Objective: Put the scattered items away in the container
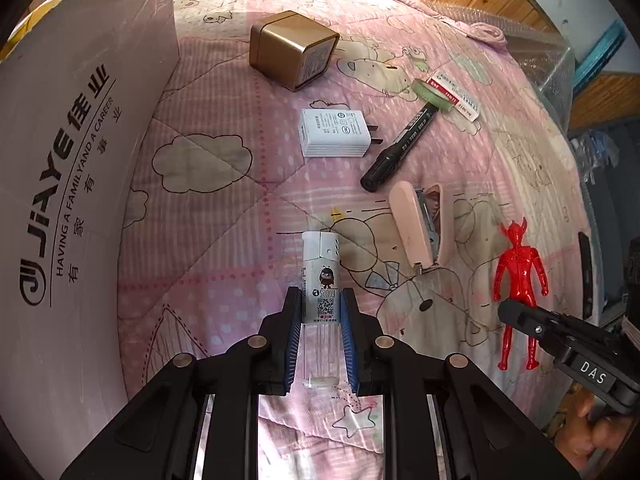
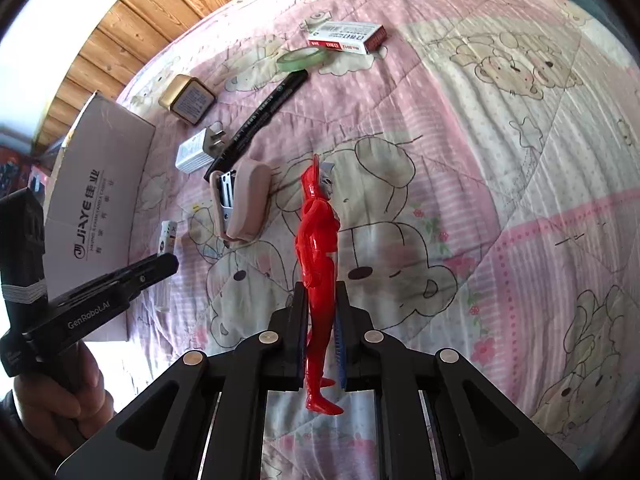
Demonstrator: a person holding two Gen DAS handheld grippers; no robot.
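The clear lighter (image 1: 321, 288) with the white cap and QR label lies lengthwise between the blue pads of the left gripper (image 1: 320, 300), its cap pointing away from the camera and its clear base back near the finger roots; both pads press its sides, so the left claw is pinching it, just above or on the pink cartoon quilt (image 1: 224, 216). The red toy figure (image 2: 318, 248) stands edge-on between the fingers of the right gripper (image 2: 320, 300), held around the legs, head away from the camera and feet toward it; the right claw is closed on it, though the pad on the far side may not fully touch. Taking the pink stapler (image 1: 420, 224) as the landmark: the lighter is just nearer the left camera and to its left, the red figure is to its right, the black marker (image 1: 400, 148) lies just beyond it, slanted, with its far end by the green tape roll (image 1: 434, 94) and the staple box (image 1: 456, 94). The white charger plug (image 1: 334, 134) is beyond and left of the stapler, the gold tin (image 1: 292, 50) farther still. The cardboard box (image 1: 76, 160) printed JIAYE stands well left of the stapler, on the quilt's edge.
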